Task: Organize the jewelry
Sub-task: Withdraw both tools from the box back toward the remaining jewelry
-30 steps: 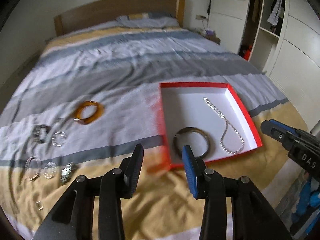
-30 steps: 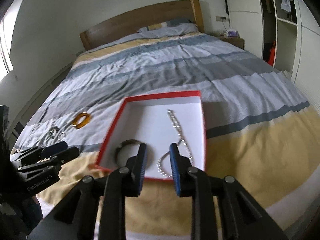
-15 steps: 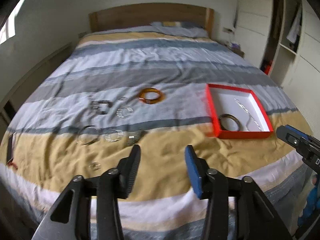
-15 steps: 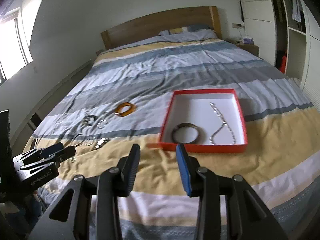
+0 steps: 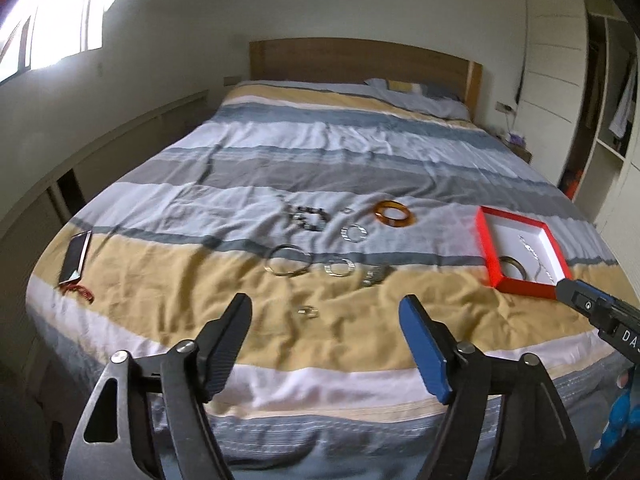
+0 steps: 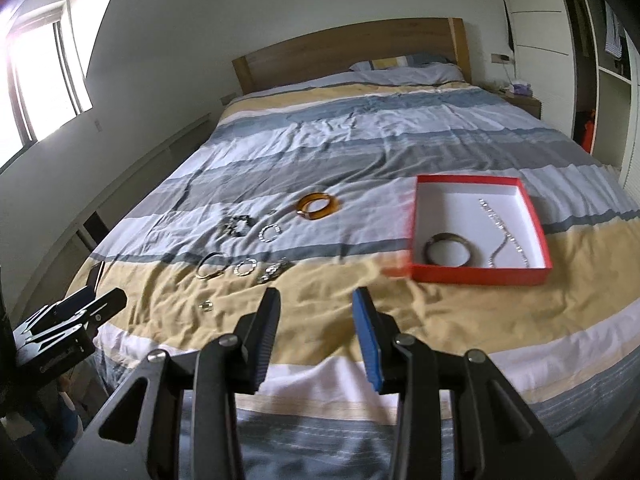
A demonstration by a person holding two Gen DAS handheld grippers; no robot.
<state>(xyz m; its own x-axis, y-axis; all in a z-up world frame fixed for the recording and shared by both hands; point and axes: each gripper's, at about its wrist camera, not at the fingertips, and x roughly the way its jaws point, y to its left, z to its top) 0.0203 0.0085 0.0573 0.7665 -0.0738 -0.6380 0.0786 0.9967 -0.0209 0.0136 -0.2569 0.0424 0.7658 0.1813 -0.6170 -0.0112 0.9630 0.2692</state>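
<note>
A red box with a white inside lies on the striped bed; in it are a dark bangle and a silver chain. To its left lie an amber bangle, a dark beaded bracelet, several silver rings and bracelets, and a small ring. My left gripper hovers near the bed's foot, its jaws opening with nothing between them. My right gripper stands partly open and empty, short of the box.
A phone with a red cord lies at the bed's left edge. Headboard and pillow are at the far end. White wardrobes stand on the right, a window on the left.
Both grippers have pulled back from the red box toward the bed's foot and risen. The left one swung left over the loose jewelry and its jaws spread wider. The right jaws widened slightly.
</note>
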